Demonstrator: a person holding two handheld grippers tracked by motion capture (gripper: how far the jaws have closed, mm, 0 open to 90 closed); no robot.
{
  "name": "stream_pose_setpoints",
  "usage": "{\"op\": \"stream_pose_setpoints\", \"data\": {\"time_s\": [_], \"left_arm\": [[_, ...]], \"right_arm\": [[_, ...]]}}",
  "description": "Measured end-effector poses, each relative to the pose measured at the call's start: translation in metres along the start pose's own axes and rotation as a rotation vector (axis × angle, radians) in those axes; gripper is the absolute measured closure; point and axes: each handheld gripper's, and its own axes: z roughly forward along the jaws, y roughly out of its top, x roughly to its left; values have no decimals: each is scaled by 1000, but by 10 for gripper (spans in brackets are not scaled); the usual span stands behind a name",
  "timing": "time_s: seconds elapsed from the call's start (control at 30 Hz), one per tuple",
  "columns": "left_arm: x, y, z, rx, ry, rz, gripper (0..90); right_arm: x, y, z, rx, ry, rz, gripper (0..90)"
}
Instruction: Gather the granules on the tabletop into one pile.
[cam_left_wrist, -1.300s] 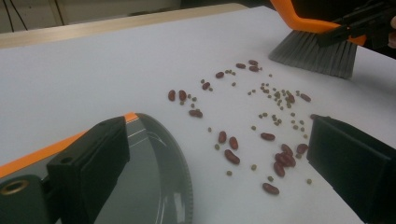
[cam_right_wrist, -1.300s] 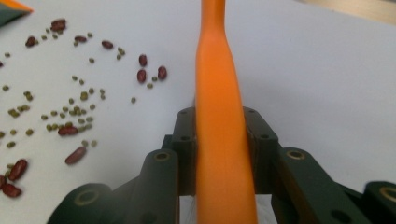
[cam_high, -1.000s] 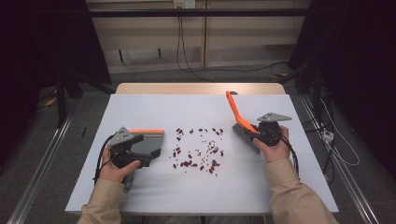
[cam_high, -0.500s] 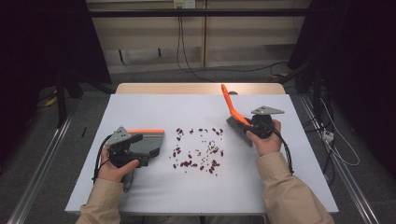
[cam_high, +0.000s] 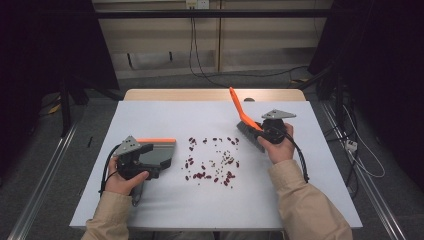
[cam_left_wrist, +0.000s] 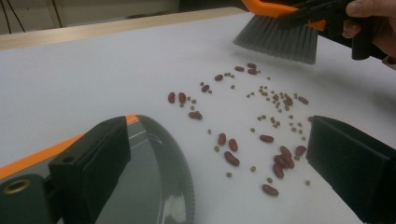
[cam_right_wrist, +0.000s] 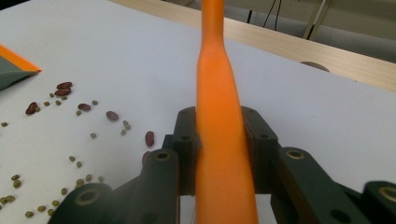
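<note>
The right gripper (cam_high: 256, 134), clamped on the orange-handled grey brush (cam_high: 248, 131), sits right of the red and green beans (cam_high: 212, 159); the grey orange-edged dustpan (cam_high: 156, 152) waits left of them; I cannot tell the left gripper (cam_high: 142, 162) jaws' state.

A white sheet covers the table (cam_high: 150, 115), leaving a strip of pale wood bare along its far edge. The floor (cam_high: 65, 165) around it is grey. Metal rails (cam_high: 42, 187) run along the floor on both sides of the table. Behind the table stands a light panelled wall (cam_high: 150, 45) with a socket (cam_high: 196, 4) at its top, from which black cables (cam_high: 192, 45) hang and trail across the floor. Dark curtains (cam_high: 45, 45) close off both sides. A white plug (cam_high: 351, 146) lies on the floor at the right.
</note>
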Motion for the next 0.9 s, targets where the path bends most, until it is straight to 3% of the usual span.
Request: {"op": "stream_pose_setpoints", "data": {"time_s": [0.57, 0.8, 0.9], "left_arm": [[-1, -1, -1, 0, -4, 0, 62], [1, -1, -3, -6, 1, -2, 62], [2, -1, -3, -8, 3, -4, 63]], "right_arm": [[5, 10, 26, 5, -14, -33, 710], [10, 11, 41, 32, -40, -94, 710], [18, 9, 43, 29, -16, -136, 710]]}}
